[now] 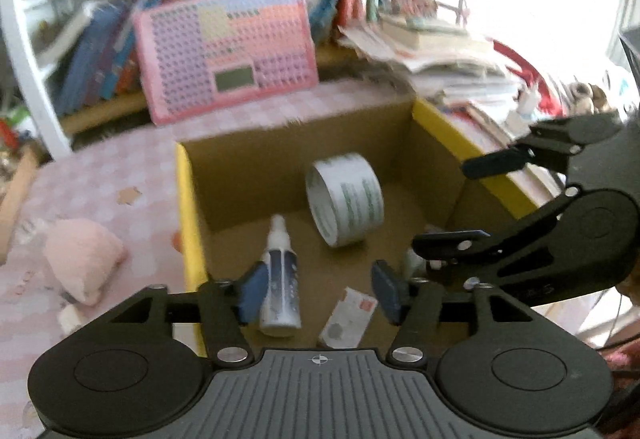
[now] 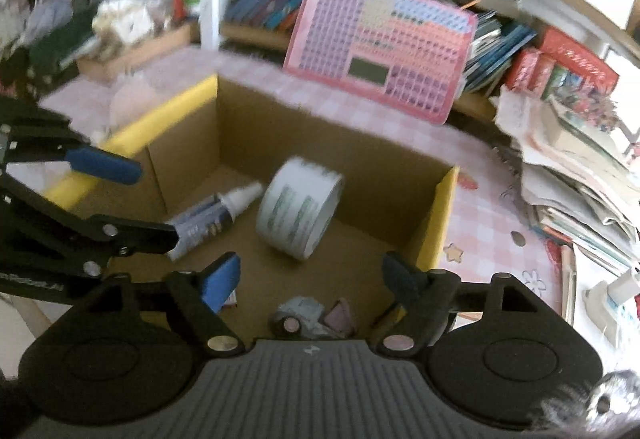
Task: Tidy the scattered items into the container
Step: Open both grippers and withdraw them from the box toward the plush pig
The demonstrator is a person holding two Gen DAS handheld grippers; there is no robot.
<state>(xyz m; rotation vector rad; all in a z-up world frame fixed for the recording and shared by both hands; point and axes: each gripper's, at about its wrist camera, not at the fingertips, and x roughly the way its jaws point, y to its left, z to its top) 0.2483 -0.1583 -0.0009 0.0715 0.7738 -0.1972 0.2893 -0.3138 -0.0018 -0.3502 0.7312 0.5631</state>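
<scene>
A: Nearest the lens, what is the left gripper [image 1: 320, 295] doing?

B: Its two blue-padded black plastic fingers stand well apart over the box, holding nothing. One pad sits in front of the white-and-dark-blue plastic spray bottle [image 1: 280, 291]; whether it touches the bottle I cannot tell.

A: And the right gripper [image 2: 312, 279]?

B: Also spread wide and empty, hanging over the near end of the box. In the left view it comes in from the right side, fingers parted.

A: What lies directly beneath?

B: The brown corrugated cardboard box with yellow-edged flaps [image 1: 188, 199], open at the top. On its floor, closest in, a small flat white carton with a red mark [image 1: 348, 319] lies beside the spray bottle, which is on its side with the nozzle pointing to the far wall. In the right view a blurry pale crumpled item [image 2: 308, 315] lies at the near edge; I cannot identify it.

A: Further in?

B: A wide roll of white tape with green print [image 1: 346, 199], standing on its rim, hollow core showing.

A: Outside the box?

B: A soft fuzzy pink plush lump [image 1: 82, 259] on the pink-and-white checked tablecloth [image 1: 100, 175], left of the box. Behind, a pink rectangular board of small buttons [image 1: 226, 51] leans against books.
</scene>
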